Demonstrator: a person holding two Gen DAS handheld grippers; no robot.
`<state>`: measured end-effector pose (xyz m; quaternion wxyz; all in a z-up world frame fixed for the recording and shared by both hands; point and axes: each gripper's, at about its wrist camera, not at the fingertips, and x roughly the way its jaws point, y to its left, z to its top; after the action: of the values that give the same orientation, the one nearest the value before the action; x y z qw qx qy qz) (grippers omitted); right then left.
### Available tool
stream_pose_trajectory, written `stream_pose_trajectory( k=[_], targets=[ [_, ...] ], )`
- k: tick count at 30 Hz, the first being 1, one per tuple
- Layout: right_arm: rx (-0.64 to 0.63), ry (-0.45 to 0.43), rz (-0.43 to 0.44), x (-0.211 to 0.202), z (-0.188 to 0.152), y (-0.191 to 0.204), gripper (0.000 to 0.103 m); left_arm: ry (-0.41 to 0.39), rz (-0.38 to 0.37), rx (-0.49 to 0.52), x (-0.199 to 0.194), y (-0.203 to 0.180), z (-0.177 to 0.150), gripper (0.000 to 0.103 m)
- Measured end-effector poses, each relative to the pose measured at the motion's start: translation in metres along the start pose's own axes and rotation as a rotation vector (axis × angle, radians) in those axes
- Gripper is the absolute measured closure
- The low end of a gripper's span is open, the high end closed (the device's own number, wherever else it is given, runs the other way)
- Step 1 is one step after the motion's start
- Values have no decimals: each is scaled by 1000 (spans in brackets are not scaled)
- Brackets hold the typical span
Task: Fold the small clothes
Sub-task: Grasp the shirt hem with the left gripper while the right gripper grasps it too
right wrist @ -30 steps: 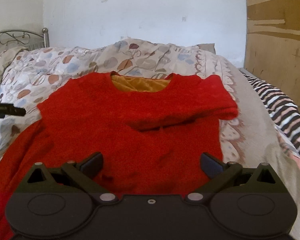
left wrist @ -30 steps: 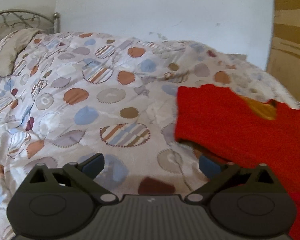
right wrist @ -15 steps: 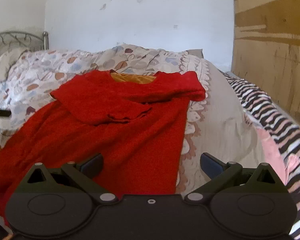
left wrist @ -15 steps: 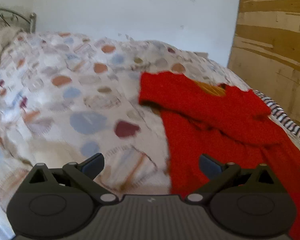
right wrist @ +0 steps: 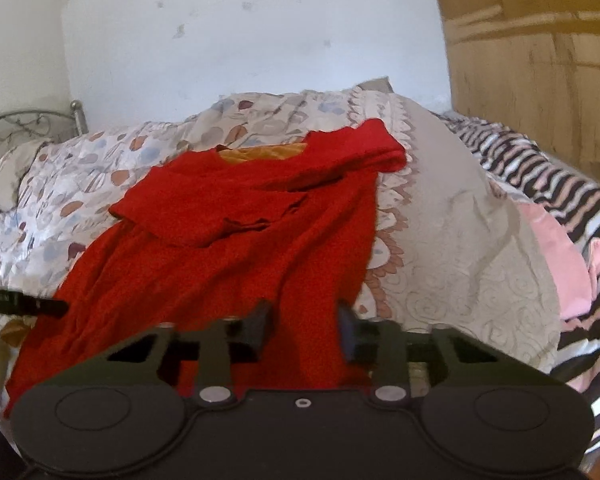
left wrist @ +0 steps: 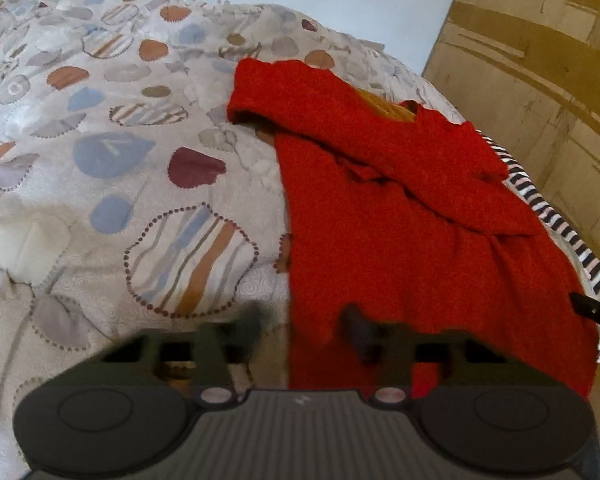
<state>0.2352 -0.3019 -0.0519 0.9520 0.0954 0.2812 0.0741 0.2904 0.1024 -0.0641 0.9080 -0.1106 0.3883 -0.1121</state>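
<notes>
Red fuzzy knit garment [left wrist: 400,220], crumpled patchwork quilt [left wrist: 120,160]

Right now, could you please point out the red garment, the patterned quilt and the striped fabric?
Red garment [right wrist: 236,264]: right wrist view, middle of its body.
Patterned quilt [left wrist: 120,152]: left wrist view, bare part left of the garment.
Striped fabric [right wrist: 556,184]: right wrist view, its upper folds.

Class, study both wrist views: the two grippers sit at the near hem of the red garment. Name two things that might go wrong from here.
1. The left gripper straddles the side edge of the red garment; its jaws may pinch the patterned quilt too.
2. The sleeves lie folded loosely across the chest; lifting the hem with the right gripper might shake them open.
</notes>
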Motion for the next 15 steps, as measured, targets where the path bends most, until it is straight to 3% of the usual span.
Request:
stream_pose_trajectory(
  k=[2,9,15],
  targets=[
    [9,-8,-1,-4,3,-4,92,-6,27,-16,-5,-1,2,95],
    [-110,-94,-95,-39,11,-1,100,-84,112,6,-42,-16,1,102],
    [-109,-40,-127,-26,-2,-13,101,-40,171,-19,-21,-2,-4,102]
  ],
)
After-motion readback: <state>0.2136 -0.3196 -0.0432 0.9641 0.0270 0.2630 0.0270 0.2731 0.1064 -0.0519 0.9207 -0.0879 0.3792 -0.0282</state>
